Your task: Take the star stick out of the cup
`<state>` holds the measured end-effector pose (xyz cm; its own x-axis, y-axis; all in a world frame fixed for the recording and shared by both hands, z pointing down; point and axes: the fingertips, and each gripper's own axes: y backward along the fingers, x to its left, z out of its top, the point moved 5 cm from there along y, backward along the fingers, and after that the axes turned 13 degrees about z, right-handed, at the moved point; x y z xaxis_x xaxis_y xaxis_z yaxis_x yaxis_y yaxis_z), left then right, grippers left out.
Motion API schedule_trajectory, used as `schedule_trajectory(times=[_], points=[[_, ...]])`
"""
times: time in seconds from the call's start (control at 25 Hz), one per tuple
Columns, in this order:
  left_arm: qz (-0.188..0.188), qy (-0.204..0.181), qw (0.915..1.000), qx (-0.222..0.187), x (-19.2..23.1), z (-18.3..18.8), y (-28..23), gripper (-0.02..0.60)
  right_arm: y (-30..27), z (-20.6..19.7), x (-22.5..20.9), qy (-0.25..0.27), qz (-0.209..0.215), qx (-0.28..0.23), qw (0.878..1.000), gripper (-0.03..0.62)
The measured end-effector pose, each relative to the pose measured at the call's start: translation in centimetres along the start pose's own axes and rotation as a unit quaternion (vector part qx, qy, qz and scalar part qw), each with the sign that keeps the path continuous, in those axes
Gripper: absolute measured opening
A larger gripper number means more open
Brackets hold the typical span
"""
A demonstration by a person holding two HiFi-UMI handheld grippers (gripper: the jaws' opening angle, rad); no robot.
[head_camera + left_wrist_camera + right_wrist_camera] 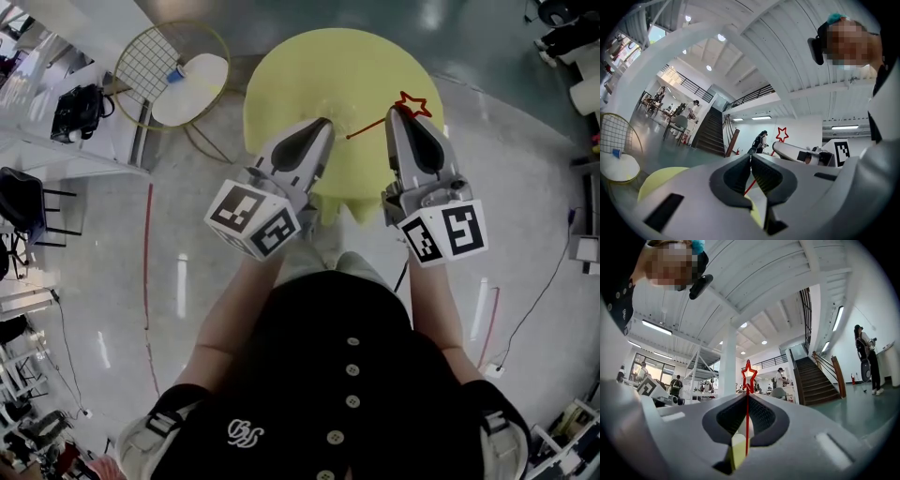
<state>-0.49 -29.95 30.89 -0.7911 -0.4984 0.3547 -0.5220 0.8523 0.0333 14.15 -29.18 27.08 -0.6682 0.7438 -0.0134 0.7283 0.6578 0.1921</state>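
Above the yellow table (309,75), I had the right gripper (397,114) clamped on the star stick (380,122). Its jaws were pinched narrow on the thin red shaft just below the star (415,103). In the right gripper view the shaft ran straight up between the two pads, with the star (749,376) standing clear above the tips.

From overhead, the stick's long axis slanted from the star, at the far right, down towards the left. Its free end hung in the air between the two tools. That end pointed at the left gripper (324,122) and lay near it, but apart from it.

The left jaws were closed together on nothing. The red line glimpsed past them in the left gripper view was the shaft beyond, not something gripped.

No cup showed in any view, and the stick hung free of any container, so I judged the lift-out done. Any further move would turn on the right hand, which alone carried the stick, with the star end up and away from me.
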Motion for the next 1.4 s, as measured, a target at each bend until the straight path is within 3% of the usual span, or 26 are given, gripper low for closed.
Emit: schedule_trajectory(times=[0.6,1.4], points=[[-0.022,-0.007,0.9995,0.02,-1.9,-0.9,1.5,0.02,3.5,0.3,0.8,-0.004,-0.013,0.01,1.0,0.008],[-0.032,-0.024,0.999,0.023,-3.2,-1.5,0.6,0.02,3.7,0.0,0.9,-0.002,0.008,0.017,1.0,0.008]])
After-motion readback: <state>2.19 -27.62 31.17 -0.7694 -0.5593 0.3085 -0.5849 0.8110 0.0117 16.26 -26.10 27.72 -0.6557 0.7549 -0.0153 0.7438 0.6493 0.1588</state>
